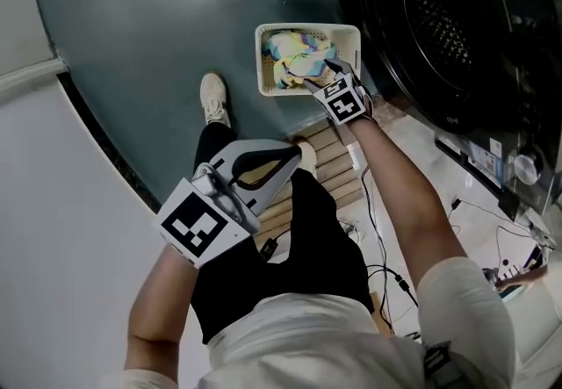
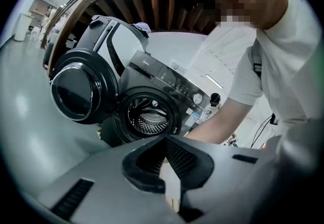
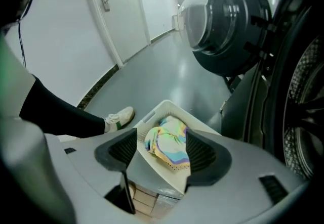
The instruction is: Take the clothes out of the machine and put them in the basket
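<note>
Head view: the right gripper [image 1: 330, 73] hangs just over the basket [image 1: 262, 62], which holds the clothes [image 1: 303, 58]; the left gripper [image 1: 295, 153] sits well back. Left gripper view: jaws pressed together, empty, the drum [image 2: 147, 117] ahead. Right gripper view: jaws spread, empty, clothes below; the drum lies just right, so this hand seems nearer.

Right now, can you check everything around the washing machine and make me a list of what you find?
Surface: grey-green floor; wooden slats in front of the machine.
Job's things: white basket on the floor holds colourful clothes; washing machine with round door open, no clothes seen in its drum.
Clutter: small bits beside the machine, too small to tell.
Grippers: right gripper open above the basket, holding nothing; left gripper shut, empty.
Cables: thin black cables on the pale floor.
Surroundings: white wall with a closed room door; the person's shoe.
</note>
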`<state>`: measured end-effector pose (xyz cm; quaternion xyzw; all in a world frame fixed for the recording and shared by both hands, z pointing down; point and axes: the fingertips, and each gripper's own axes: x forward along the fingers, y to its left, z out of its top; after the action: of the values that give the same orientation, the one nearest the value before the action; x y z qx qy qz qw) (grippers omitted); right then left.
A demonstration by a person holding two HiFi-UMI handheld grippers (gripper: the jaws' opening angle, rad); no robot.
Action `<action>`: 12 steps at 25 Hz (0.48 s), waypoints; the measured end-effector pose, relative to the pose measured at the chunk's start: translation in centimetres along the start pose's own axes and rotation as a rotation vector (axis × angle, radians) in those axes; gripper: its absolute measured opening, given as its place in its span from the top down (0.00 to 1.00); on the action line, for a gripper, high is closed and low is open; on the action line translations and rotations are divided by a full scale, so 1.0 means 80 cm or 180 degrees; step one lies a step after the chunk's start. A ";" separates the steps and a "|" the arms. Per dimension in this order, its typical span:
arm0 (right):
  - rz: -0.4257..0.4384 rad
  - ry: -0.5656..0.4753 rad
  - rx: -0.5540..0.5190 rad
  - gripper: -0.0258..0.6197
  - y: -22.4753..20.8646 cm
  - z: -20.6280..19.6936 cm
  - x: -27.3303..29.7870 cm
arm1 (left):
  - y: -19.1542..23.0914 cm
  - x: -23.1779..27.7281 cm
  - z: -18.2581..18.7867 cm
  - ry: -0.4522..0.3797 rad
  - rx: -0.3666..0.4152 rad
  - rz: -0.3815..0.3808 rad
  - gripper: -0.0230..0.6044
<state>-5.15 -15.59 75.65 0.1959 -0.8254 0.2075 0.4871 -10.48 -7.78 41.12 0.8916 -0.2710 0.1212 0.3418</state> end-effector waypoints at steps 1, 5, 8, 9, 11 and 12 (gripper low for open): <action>0.0013 -0.0062 0.0019 0.49 0.004 0.004 -0.017 | -0.013 -0.001 0.004 -0.0027 0.0024 0.0004 0.97; 0.0023 -0.0325 -0.0030 0.58 0.030 0.018 -0.082 | -0.063 -0.010 0.014 -0.0086 0.0054 0.0028 0.97; -0.0011 -0.0511 -0.0072 0.66 0.041 0.029 -0.130 | -0.093 -0.014 0.020 -0.0163 0.0095 0.0061 0.97; -0.0019 -0.0567 -0.0070 0.66 0.045 0.032 -0.147 | -0.104 -0.015 0.023 -0.0185 0.0113 0.0072 0.97; -0.0021 -0.0655 -0.0043 0.67 0.056 0.038 -0.182 | -0.126 -0.018 0.027 -0.0222 0.0159 0.0087 0.97; -0.0020 -0.0685 -0.0023 0.71 0.061 0.038 -0.200 | -0.137 -0.020 0.029 -0.0234 0.0196 0.0092 0.97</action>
<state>-2.77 -11.17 59.39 0.2179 -0.8731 0.1808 0.3970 -5.50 -1.90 32.79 0.9016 -0.2923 0.1015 0.3024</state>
